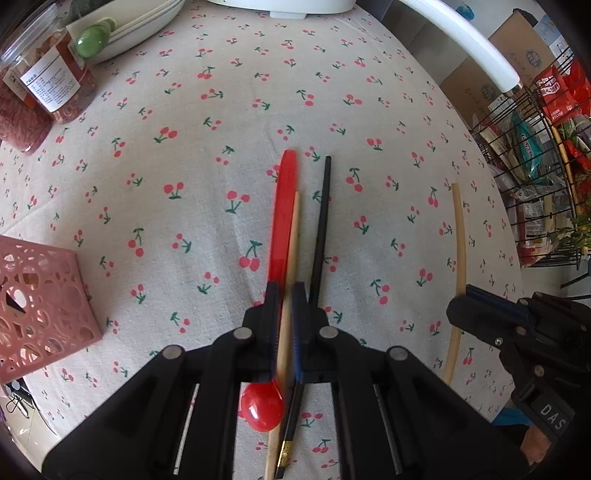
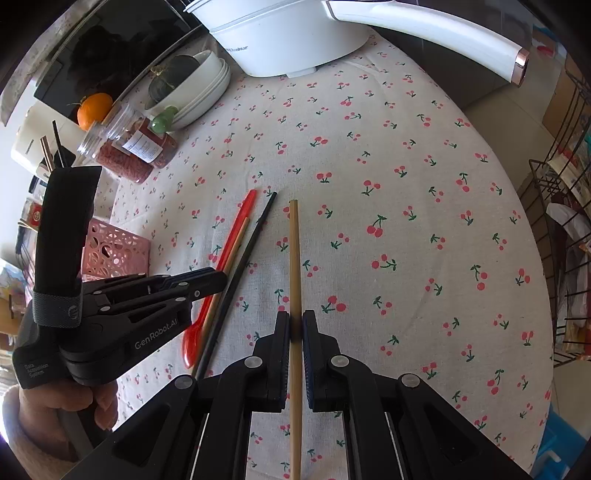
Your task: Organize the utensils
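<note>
On the cherry-print cloth lie a red spoon (image 1: 281,221), a tan wooden chopstick (image 1: 291,251) and a black chopstick (image 1: 321,229), side by side. My left gripper (image 1: 286,291) is shut on the tan chopstick, with the red spoon against its left finger and the black chopstick outside the right finger. A second tan chopstick (image 2: 294,258) lies apart to the right. My right gripper (image 2: 295,319) is shut on it at mid-length. The left gripper (image 2: 218,280) also shows in the right wrist view, the right gripper (image 1: 461,306) in the left wrist view.
A pink perforated holder (image 1: 40,306) stands at the left. Jars (image 1: 55,81), stacked white bowls (image 2: 199,92), a green figurine (image 1: 90,40) and a white cooker (image 2: 280,33) stand at the back. A wire rack (image 1: 535,147) with packets stands off the right edge.
</note>
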### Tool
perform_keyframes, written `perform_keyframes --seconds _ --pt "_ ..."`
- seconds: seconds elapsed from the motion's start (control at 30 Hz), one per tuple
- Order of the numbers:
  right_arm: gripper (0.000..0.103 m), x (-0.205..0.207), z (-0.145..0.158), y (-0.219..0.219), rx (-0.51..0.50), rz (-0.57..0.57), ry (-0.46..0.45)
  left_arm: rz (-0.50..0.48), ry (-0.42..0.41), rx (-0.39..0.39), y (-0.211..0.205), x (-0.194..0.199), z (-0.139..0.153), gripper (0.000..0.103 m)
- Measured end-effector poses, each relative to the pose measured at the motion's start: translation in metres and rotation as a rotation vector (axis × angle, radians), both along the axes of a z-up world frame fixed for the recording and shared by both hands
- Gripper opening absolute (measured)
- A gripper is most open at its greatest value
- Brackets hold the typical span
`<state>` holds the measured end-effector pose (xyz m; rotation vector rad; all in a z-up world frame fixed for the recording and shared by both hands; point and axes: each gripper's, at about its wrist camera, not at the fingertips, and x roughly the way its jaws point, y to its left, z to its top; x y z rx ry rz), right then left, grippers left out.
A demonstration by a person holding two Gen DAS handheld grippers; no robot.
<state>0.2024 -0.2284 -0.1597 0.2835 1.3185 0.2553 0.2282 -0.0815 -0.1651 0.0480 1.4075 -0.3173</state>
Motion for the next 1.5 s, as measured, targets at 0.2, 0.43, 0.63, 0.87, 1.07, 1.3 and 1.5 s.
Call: perform_keyframes --seconds 0.2,0.43,0.63,0.87,1.07,1.3,1.5 --pt "0.007 0.001 -0.003 -0.001 -0.002 0.0 0.006 0.034 0.005 0.025 0.01 0.004 0.0 0.012" --pt "0.007 0.002 -0.002 0.0 -0.001 0.004 0.006 0.009 0.008 -0.022 0.001 0.0 0.001 0.012" --pt "0.007 0.002 -0.003 0.0 -0.002 0.002 0.008 -0.016 0.011 -0.045 -0.007 -0.002 0.005 0.012" --pt "0.007 0.002 -0.003 -0.001 0.001 0.008 0.008 0.058 -0.035 0.037 0.011 0.006 0.003 0.012" --pt "0.007 0.003 -0.005 -0.001 0.001 0.007 0.013 0.063 -0.034 -0.057 0.022 0.005 0.01 0.012" --pt "0.007 0.003 -0.004 0.001 -0.003 0.012 0.012 0.009 -0.019 0.0 0.0 0.004 -0.003 0.012" --pt "0.007 -0.002 0.007 0.003 0.008 0.012 -0.028 0.0 -0.055 0.045 -0.009 -0.004 0.001 0.007"
